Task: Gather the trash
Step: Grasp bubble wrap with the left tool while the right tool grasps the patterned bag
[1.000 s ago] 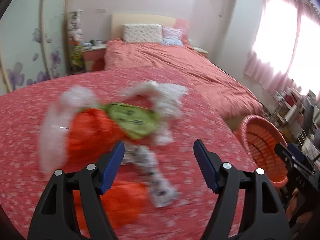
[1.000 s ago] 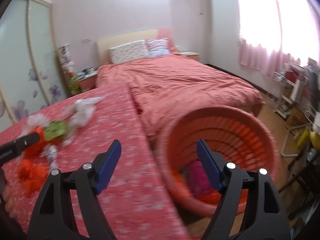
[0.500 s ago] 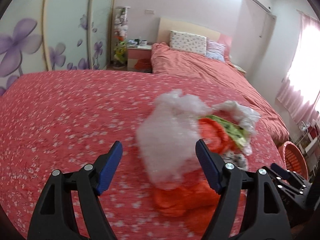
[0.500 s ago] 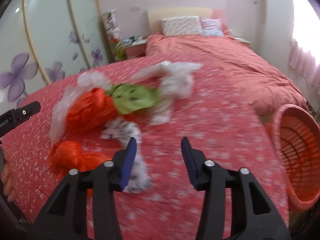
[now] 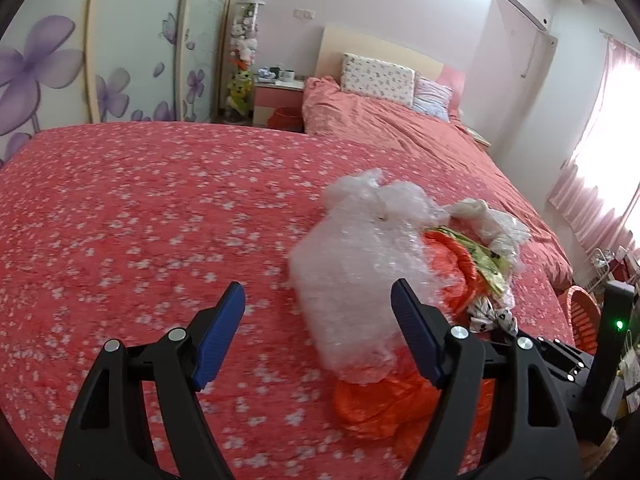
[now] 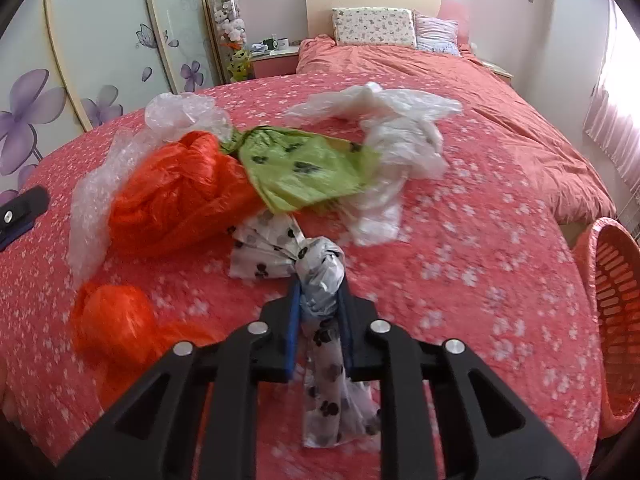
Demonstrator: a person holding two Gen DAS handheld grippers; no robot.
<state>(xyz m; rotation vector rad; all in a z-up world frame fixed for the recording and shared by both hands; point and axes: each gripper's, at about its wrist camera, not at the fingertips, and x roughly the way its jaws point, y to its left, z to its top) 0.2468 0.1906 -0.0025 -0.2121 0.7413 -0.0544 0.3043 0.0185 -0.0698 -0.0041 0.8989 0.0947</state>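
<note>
Bedspread [image 6: 480,240] litter: closing right tongs [image 6: 320,292] partly hide paw-print bag [image 6: 320,272].

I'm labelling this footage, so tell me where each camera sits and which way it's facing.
Left wrist: on the left gripper, angled down over the bed at the bubble wrap; jaws apart.
Right wrist: on the right gripper, angled down, jaws closing on the paw-print bag; basket at right.
Shared: the trash pile, headboard, basket.

orange bag [image 6: 176,196], green paw-print bag [image 6: 304,172]

Crumpled plastic bags [image 6: 256,184] heaped on red bedspread [image 6: 460,248].
</note>
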